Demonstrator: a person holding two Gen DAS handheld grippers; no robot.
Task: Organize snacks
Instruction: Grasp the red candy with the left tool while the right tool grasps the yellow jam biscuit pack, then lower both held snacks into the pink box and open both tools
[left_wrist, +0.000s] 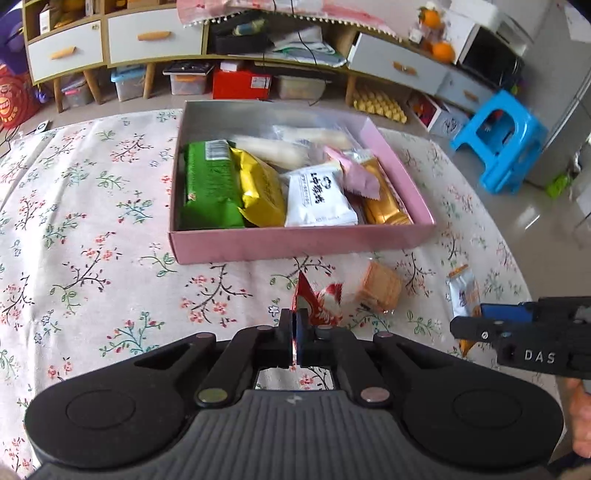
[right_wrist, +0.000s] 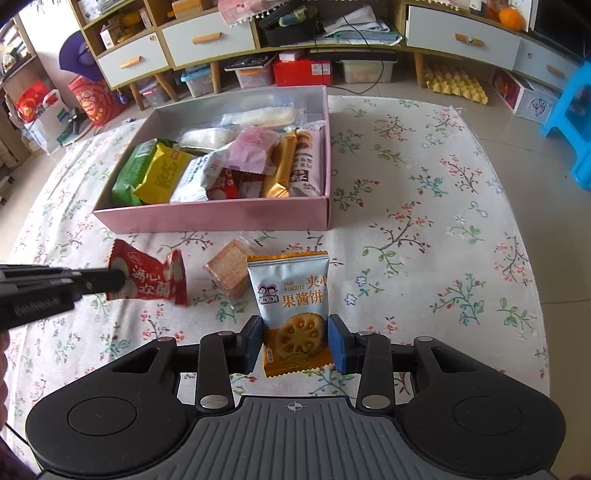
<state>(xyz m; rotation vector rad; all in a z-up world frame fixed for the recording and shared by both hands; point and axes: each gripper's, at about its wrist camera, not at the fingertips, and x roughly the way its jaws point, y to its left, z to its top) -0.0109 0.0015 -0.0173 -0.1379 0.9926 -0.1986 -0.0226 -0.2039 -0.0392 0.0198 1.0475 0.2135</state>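
A pink box (left_wrist: 295, 242) (right_wrist: 221, 216) on the floral cloth holds several snack packets: green, yellow, white, pink, gold. My left gripper (left_wrist: 294, 332) (right_wrist: 110, 280) is shut on the edge of a red snack packet (left_wrist: 317, 301) (right_wrist: 147, 275), which hangs just above the cloth in front of the box. My right gripper (right_wrist: 295, 341) (left_wrist: 476, 321) is shut on a silver and orange jam biscuit packet (right_wrist: 291, 306) (left_wrist: 461, 291), its blue pads pressing both sides. A clear-wrapped wafer biscuit (left_wrist: 380, 290) (right_wrist: 229, 271) lies on the cloth between the two packets.
The table's far edge lies behind the box, with a low cabinet with drawers (left_wrist: 147, 37) and storage boxes on the floor beyond. A blue stool (left_wrist: 498, 140) stands at the right. Bare floral cloth (right_wrist: 424, 221) spreads right of the box.
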